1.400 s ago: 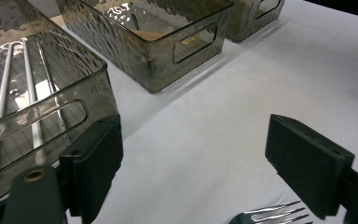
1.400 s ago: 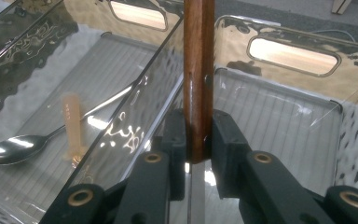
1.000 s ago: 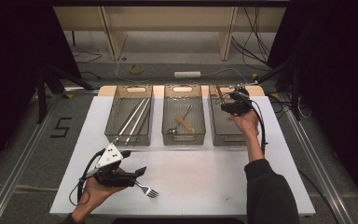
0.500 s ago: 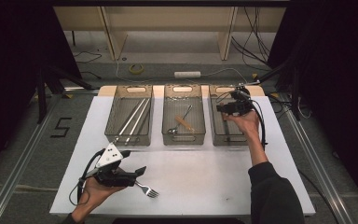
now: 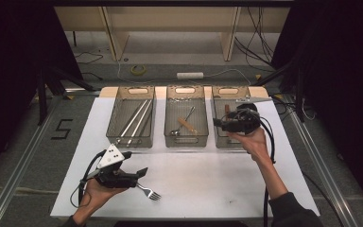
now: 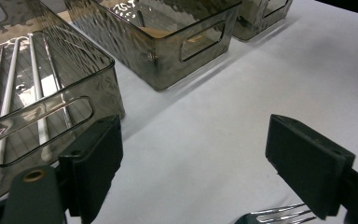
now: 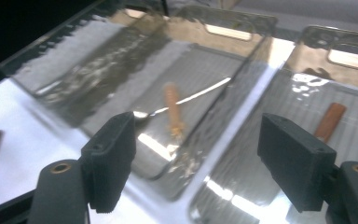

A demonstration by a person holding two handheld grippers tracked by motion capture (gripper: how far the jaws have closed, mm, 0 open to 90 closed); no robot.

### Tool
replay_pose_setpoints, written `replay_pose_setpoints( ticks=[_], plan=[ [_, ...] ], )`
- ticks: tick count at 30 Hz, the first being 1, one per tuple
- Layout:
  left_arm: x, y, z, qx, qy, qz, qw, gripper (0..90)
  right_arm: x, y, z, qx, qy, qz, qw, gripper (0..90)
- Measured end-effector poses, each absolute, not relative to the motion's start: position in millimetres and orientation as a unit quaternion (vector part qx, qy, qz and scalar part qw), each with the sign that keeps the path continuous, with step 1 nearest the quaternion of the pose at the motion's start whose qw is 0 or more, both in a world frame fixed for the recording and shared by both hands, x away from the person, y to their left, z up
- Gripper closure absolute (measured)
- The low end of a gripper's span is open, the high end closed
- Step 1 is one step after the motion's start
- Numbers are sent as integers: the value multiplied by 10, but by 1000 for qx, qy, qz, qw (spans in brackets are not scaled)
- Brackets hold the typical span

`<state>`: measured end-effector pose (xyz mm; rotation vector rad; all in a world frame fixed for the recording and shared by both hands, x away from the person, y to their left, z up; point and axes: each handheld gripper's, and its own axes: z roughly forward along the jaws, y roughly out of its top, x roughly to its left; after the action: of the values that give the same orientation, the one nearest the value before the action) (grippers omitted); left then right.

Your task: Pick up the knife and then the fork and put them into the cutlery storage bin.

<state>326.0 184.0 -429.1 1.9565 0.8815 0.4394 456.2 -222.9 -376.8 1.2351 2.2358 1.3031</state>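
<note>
My left gripper (image 5: 142,173) hovers wide open over the metal fork (image 5: 149,192) lying on the white table (image 5: 208,179). It looks light, stiff, slippery; I'd pinch the handle crosswise. My right gripper (image 5: 216,124), jaws just opened and empty, hangs over the right bin (image 5: 217,106).

table top (image 5: 208,184) white | three bins (image 5: 186,137) smoky translucent grey-brown, rippled walls | chopsticks (image 5: 134,119) silver | fork (image 5: 147,191) silver metal | spoon (image 5: 182,124) silver beside a tan wooden stick (image 5: 187,125) | left gripper (image 5: 139,174) black with grey plate | right gripper (image 5: 219,124) black | floor numeral 5 (image 5: 62,128) black on grey
</note>
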Motion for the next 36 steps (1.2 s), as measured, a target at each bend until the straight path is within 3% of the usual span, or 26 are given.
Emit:
replay_pose_setpoints(
  ticks=[12,29,32,36],
  plan=[
    [3381,1910,-4323,786,385,173,451,178,3870,-2295,-3951,393,769,488,131,244],
    [3593,1951,-4421,789,415,175,417,178,3395,-2279,-4168,367,767,511,125,247],
    [3629,1967,-4438,792,418,184,405,198,3366,-2286,-4186,368,769,507,124,248],
    [3663,2002,-4463,804,413,194,381,322,3315,-2277,-4194,365,773,504,124,254]
  ],
)
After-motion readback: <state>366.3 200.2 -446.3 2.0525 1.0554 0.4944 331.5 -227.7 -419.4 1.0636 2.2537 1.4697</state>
